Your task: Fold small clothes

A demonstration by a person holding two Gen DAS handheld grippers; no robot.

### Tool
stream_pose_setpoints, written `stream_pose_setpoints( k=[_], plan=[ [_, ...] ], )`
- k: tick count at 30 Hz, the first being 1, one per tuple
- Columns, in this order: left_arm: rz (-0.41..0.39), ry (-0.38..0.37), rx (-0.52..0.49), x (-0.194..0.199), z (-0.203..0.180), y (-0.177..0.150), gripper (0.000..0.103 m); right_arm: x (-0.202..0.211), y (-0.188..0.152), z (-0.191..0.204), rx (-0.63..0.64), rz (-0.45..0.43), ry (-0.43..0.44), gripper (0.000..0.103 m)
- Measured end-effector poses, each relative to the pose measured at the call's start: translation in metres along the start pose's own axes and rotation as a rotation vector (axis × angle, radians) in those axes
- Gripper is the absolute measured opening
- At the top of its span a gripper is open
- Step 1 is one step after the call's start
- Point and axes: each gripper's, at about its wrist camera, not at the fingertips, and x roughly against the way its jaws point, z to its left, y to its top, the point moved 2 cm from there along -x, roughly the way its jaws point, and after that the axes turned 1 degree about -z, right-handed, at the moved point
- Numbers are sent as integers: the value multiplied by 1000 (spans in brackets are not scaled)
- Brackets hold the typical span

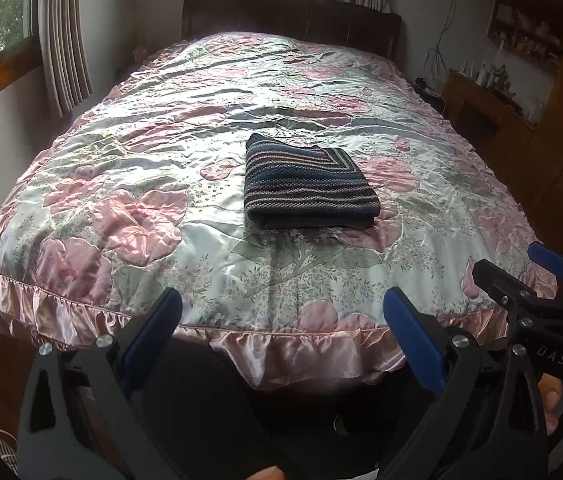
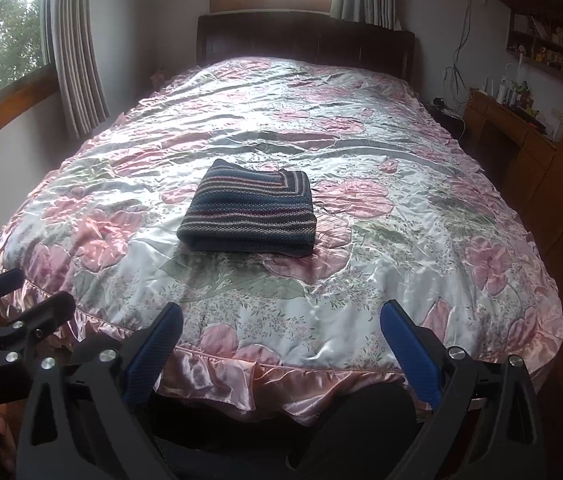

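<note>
A dark striped knitted garment (image 1: 307,184) lies folded into a compact rectangle in the middle of the bed (image 1: 149,152); the right wrist view shows the same garment (image 2: 251,216) on the bed (image 2: 421,216). My left gripper (image 1: 281,312) is open, held back over the foot of the bed, well short of the garment. My right gripper (image 2: 281,322) is open too, level with the left one and empty. In the left wrist view the right gripper (image 1: 509,264) shows at the right edge; in the right wrist view the left gripper (image 2: 37,288) shows at the left edge.
A shiny floral bedspread with a pink ruffle (image 1: 281,344) covers the bed. A dark headboard (image 2: 305,40) and curtained windows stand behind. A wooden desk with bottles (image 2: 513,120) and shelves sit along the right wall. A person's fingers (image 1: 553,400) hold the handles.
</note>
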Motion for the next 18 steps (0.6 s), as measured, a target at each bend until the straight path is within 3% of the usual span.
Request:
stream_pose_setpoints(
  k=[5, 18],
  plan=[
    [7, -1, -1, -4, -1, 1, 100, -1, 0, -1, -15, -13, 42, 99],
    [26, 0, 9, -13, 0, 2, 100, -12, 1, 0, -17, 12, 37, 99]
  ],
)
